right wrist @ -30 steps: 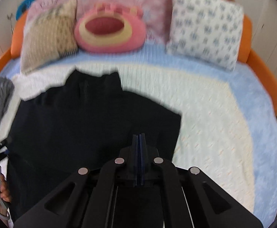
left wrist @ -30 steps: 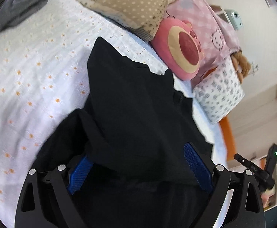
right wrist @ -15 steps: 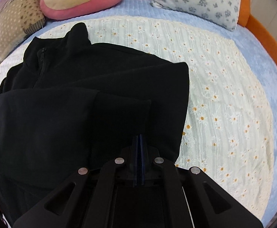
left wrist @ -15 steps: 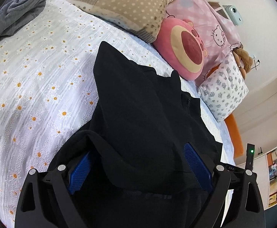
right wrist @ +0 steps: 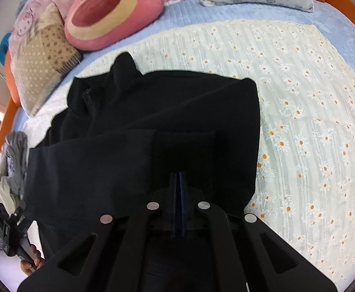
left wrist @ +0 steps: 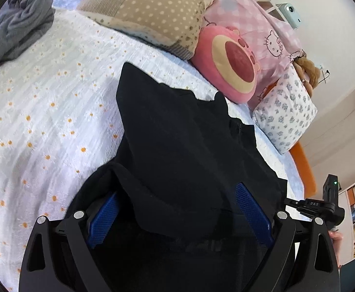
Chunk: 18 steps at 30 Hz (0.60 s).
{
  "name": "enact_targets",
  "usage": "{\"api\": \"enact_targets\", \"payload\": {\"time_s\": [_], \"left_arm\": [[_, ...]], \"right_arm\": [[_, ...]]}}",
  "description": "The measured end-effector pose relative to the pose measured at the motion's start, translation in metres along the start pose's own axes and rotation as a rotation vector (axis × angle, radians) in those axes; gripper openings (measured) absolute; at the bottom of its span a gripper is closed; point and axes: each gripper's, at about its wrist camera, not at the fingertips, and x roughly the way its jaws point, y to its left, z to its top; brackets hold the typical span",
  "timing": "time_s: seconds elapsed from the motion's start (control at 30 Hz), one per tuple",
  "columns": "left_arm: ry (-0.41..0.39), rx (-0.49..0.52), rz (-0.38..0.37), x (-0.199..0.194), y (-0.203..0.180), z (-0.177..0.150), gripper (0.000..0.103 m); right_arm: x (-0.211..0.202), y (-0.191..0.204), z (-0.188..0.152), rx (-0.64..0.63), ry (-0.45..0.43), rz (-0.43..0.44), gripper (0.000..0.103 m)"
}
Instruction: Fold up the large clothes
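Observation:
A large black garment (left wrist: 182, 146) lies on the daisy-print bedspread (left wrist: 43, 112), its collar toward the pillows; it also shows in the right wrist view (right wrist: 167, 121). My left gripper (left wrist: 177, 206) is open, its blue pads (left wrist: 250, 209) wide apart with a fold of the black cloth draped between and over them. My right gripper (right wrist: 177, 189) is shut on the garment's near edge, lifting a fold over the lower part. The right gripper's body shows in the left wrist view (left wrist: 323, 204).
At the head of the bed lie a beige dotted pillow (left wrist: 153, 9), a pink round plush cushion (left wrist: 228, 65), a floral pillow (left wrist: 287, 112) and a pink blanket (left wrist: 262, 29). A grey garment (left wrist: 19, 29) is bunched at the far left. An orange bed edge (left wrist: 304, 168) borders the right.
Both grippers have moved toward the pillows, carrying the garment's near edge up over its body. The left jaws stay wide and the right jaws stay closed.

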Motion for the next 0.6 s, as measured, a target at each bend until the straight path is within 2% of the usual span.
{"api": "enact_targets", "payload": {"time_s": [0.1, 0.13, 0.17, 0.2, 0.27, 0.3, 0.37, 0.4, 0.53, 0.6], "left_arm": [[0.007, 0.006, 0.007, -0.001, -0.003, 0.001, 0.094], [0.006, 0.005, 0.01, -0.001, -0.004, 0.001, 0.094], [0.006, 0.004, 0.01, -0.002, -0.004, 0.001, 0.094], [0.005, 0.004, 0.012, -0.002, -0.005, 0.001, 0.094], [0.005, 0.014, 0.016, -0.002, -0.005, 0.002, 0.094], [0.007, 0.019, 0.022, -0.001, -0.005, 0.002, 0.094], [0.012, 0.022, 0.027, 0.0, -0.008, 0.003, 0.094], [0.013, 0.019, 0.026, 0.0, -0.008, 0.004, 0.094], [0.019, 0.025, 0.045, 0.001, -0.011, 0.005, 0.094], [0.03, 0.024, 0.056, 0.004, -0.011, 0.007, 0.094]], "right_arm": [[-0.005, -0.004, -0.002, -0.018, -0.022, -0.008, 0.005], [-0.005, -0.005, -0.002, -0.025, -0.016, -0.003, 0.018], [-0.008, -0.005, -0.002, -0.034, -0.032, 0.013, 0.07], [-0.013, -0.004, -0.004, -0.041, -0.06, 0.024, 0.098], [-0.03, -0.004, -0.007, -0.06, -0.152, 0.039, 0.098], [-0.032, -0.005, -0.007, -0.062, -0.157, 0.03, 0.098], [-0.03, -0.008, -0.002, -0.048, -0.134, -0.08, 0.098], [-0.027, -0.01, -0.001, -0.048, -0.115, -0.098, 0.098], [-0.012, -0.016, 0.003, -0.047, -0.06, -0.018, 0.098], [-0.007, -0.014, 0.004, -0.061, -0.065, -0.003, 0.098]]}}
